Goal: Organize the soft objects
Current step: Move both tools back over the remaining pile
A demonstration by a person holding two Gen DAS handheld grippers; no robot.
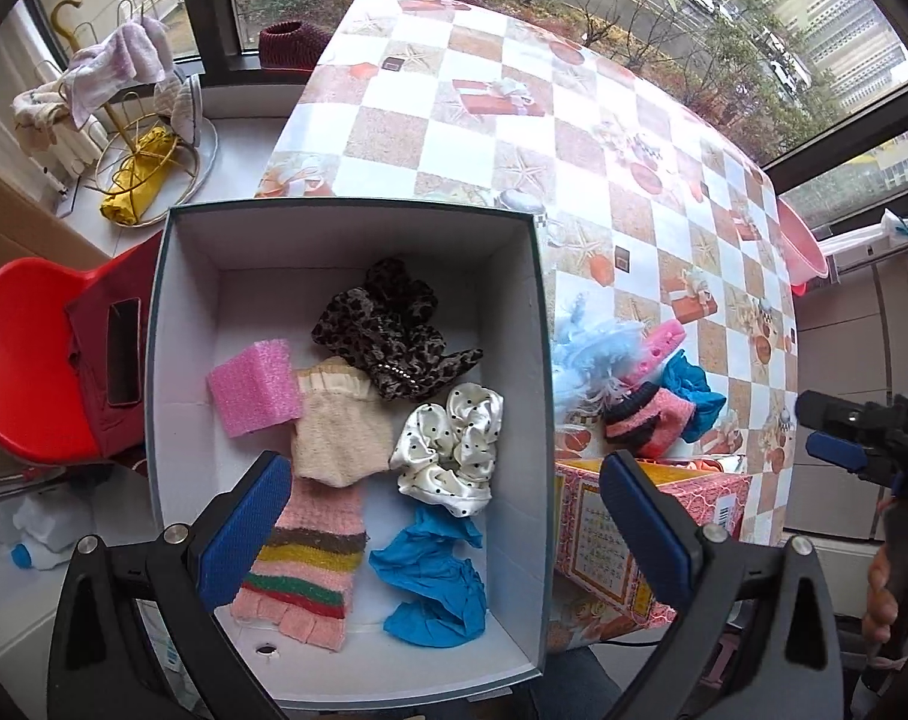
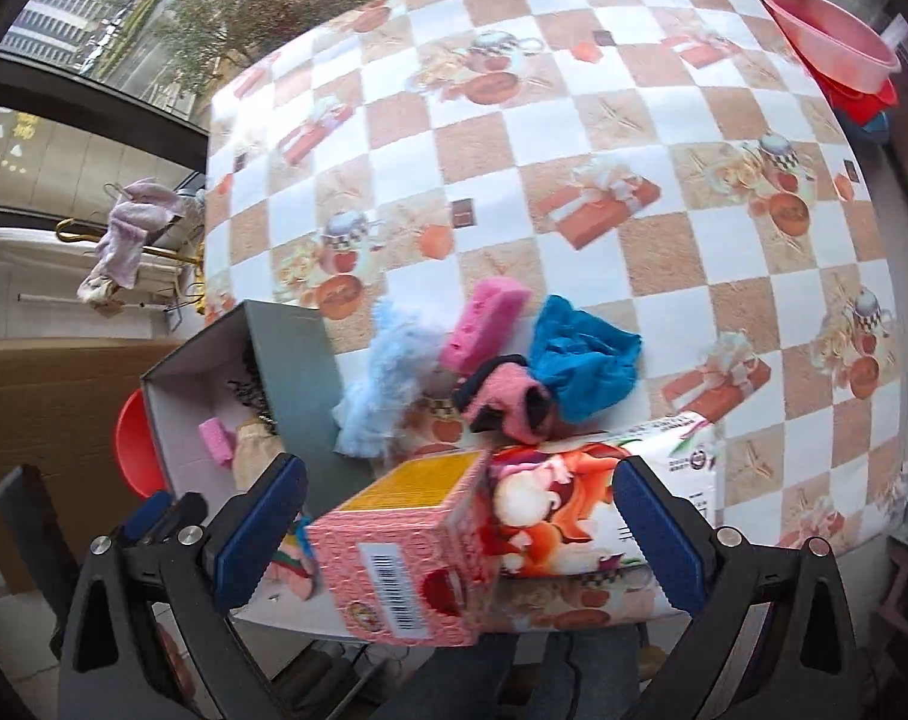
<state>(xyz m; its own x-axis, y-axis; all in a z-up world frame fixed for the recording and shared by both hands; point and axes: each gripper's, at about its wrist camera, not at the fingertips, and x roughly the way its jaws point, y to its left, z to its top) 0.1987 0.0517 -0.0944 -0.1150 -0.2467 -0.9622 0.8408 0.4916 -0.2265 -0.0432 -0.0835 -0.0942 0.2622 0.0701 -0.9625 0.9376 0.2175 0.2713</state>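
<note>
A white-lined storage box (image 1: 358, 222) stands at the table's near edge and holds a pink sponge (image 1: 253, 387), a leopard scrunchie (image 1: 388, 330), a cream glove (image 1: 340, 426), a dotted white scrunchie (image 1: 454, 447), a striped pink glove (image 1: 310, 564) and a blue cloth (image 1: 433, 588). My left gripper (image 1: 445, 525) hovers open above them, nothing between its fingers. On the table to the right lie a light-blue fluffy piece (image 2: 388, 378), a pink sponge (image 2: 487, 324), a pink-and-black glove (image 2: 508, 399) and a blue cloth (image 2: 580, 360). My right gripper (image 2: 460, 531) stands open over a pink carton (image 2: 406, 552).
The checked tablecloth (image 2: 514, 138) stretches away behind the pile. A printed packet (image 2: 574, 516) lies beside the pink carton. A red chair (image 1: 28, 360) stands left of the box, a pink basin (image 2: 832, 51) at the table's far right corner. The right gripper (image 1: 838, 438) shows at the left view's edge.
</note>
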